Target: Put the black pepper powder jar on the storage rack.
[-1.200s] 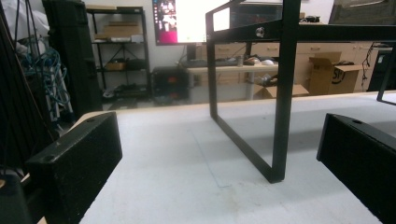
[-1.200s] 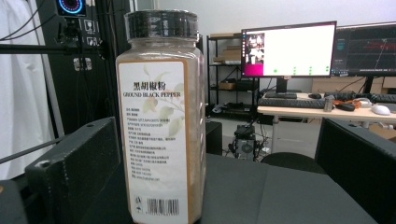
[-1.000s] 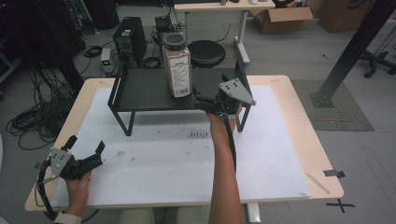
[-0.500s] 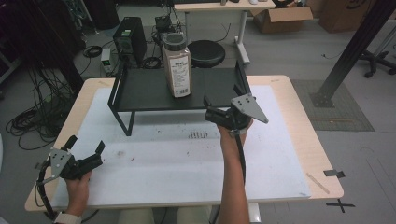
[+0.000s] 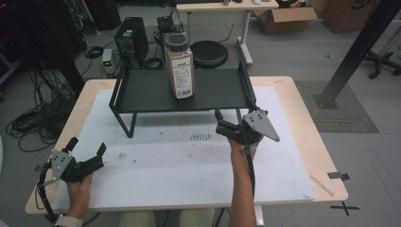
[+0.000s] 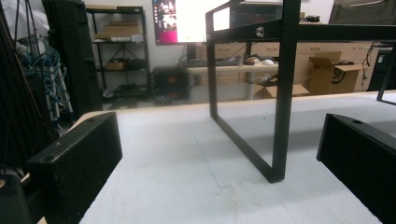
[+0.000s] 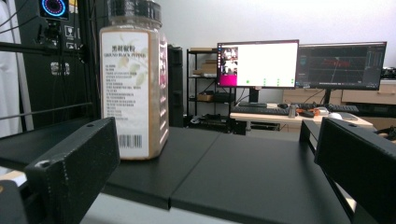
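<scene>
Pepper jar [image 5: 179, 66] upright on black shelf [image 5: 142, 92], upper centre of high view. Right gripper [image 5: 227, 128] centre frame, just below shelf front edge, jaws wide, empty. Left gripper [image 5: 87, 153] lower left on white mat [image 5: 189, 161], jaws wide, empty.

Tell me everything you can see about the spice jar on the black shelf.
The spice jar is a tall, clear plastic container filled with brownish powder, topped by a dark lid. Its pale label reads "ground black pepper" and carries a barcode low down. It stands upright on the black shelf, left of centre, resting on its base alone. Nothing else touches it; the right tool is open in front of the shelf, apart from the jar.
</scene>
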Motion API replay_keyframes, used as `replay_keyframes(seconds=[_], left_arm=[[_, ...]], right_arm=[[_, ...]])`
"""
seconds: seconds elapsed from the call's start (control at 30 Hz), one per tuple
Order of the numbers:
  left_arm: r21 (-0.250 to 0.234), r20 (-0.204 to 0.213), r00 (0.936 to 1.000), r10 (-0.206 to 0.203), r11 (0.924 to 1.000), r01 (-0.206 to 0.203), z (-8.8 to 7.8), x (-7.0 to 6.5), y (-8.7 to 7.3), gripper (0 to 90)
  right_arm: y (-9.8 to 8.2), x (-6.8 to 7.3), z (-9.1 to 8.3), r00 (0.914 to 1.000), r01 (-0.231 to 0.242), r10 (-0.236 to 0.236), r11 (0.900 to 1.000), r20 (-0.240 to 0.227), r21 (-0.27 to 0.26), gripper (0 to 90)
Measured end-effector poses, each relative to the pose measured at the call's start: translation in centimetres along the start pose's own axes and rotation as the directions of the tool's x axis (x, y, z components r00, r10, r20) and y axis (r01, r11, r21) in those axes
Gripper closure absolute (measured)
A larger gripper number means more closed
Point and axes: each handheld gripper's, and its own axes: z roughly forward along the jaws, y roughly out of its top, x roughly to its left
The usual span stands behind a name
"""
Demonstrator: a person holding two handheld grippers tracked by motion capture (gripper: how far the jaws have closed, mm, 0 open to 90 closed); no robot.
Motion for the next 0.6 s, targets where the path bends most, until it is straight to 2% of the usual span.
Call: replay_keyframes(seconds=[0.6], left_arm=[[0.0,0.001,1.0,0.001,1.0,-0.001,0.0,0.0,0.0,0.5]], right_arm=[[-3.6,-1.2,-3.1,0.9994,0.011,-0.012,1.0,0.033,0.015,0.0]])
